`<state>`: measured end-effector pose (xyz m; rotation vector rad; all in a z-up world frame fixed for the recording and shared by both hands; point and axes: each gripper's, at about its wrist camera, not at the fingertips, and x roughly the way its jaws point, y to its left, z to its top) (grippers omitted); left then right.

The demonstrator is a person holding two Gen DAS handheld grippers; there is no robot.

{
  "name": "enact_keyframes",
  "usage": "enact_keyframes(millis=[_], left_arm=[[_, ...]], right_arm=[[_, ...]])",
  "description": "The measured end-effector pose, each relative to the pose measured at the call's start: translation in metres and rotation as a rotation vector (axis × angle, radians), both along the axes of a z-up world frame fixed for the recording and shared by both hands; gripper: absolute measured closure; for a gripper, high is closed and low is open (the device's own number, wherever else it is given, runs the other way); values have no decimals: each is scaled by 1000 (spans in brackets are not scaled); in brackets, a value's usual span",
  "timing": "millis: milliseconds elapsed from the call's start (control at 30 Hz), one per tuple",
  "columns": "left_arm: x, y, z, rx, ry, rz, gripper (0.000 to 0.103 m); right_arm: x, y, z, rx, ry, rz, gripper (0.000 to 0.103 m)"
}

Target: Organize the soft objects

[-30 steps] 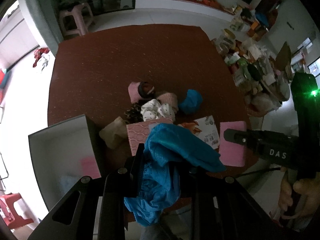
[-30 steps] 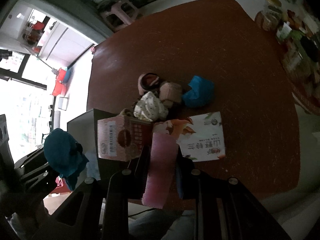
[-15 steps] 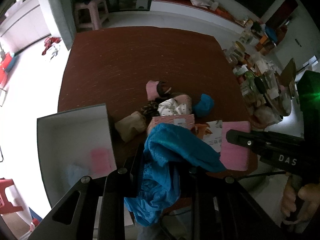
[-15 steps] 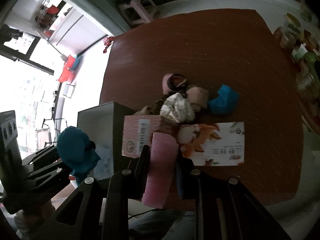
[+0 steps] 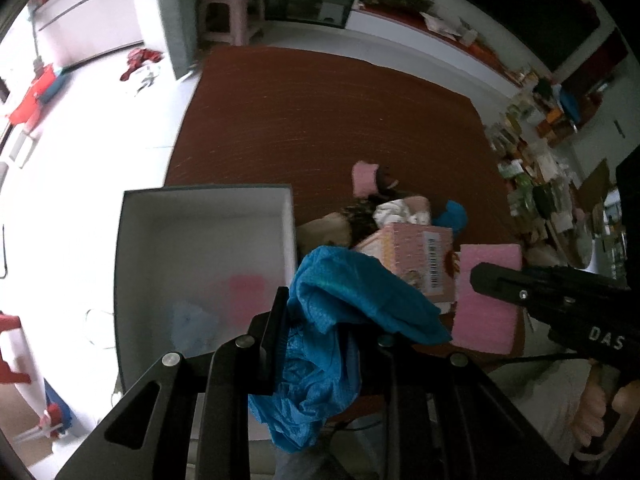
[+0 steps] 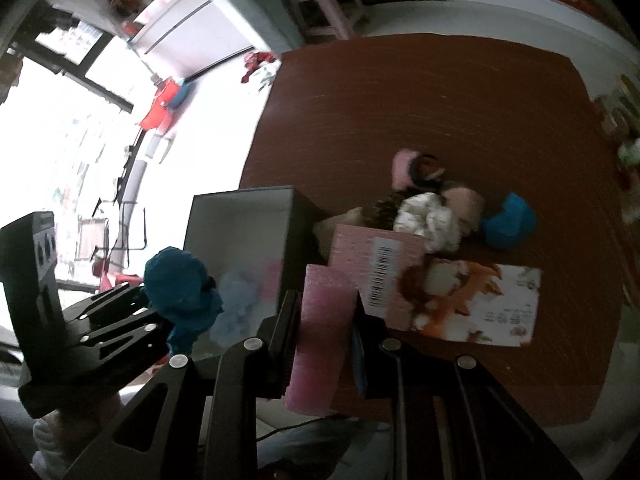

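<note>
My left gripper (image 5: 332, 320) is shut on a crumpled blue cloth (image 5: 352, 304), held near the right wall of an open grey box (image 5: 208, 232); both show in the right wrist view, the cloth (image 6: 180, 284) beside the box (image 6: 240, 216). My right gripper (image 6: 324, 308) is shut on a pink foam sponge (image 6: 320, 332), also seen in the left wrist view (image 5: 488, 292). The box holds a pale blue cloth (image 6: 236, 304) and something pink (image 5: 244, 288). A pile of soft things (image 6: 428, 208) and a blue bundle (image 6: 508, 220) lie on the brown table (image 6: 460, 100).
A pink carton (image 6: 376, 264) and a flat printed packet (image 6: 480, 304) lie by the pile. Cluttered goods (image 5: 552, 184) stand to the table's right. A pink stool (image 5: 232, 12) stands beyond the far edge.
Both grippers have swung left with their loads. The box now fills more of both views and the blue cloth is closer to its right wall.
</note>
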<state>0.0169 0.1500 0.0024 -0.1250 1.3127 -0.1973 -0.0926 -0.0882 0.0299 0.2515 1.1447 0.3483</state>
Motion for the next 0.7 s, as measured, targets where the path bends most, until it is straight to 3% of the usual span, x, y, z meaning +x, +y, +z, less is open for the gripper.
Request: enact_keyframes(millis=[467, 700], left_arm=[[-22, 79, -15, 33, 35, 158, 77], [-32, 106, -29, 38, 66, 211, 77]], right_arm=[[8, 101, 3, -32, -12, 201, 78], [10, 131, -2, -43, 3, 250, 78]])
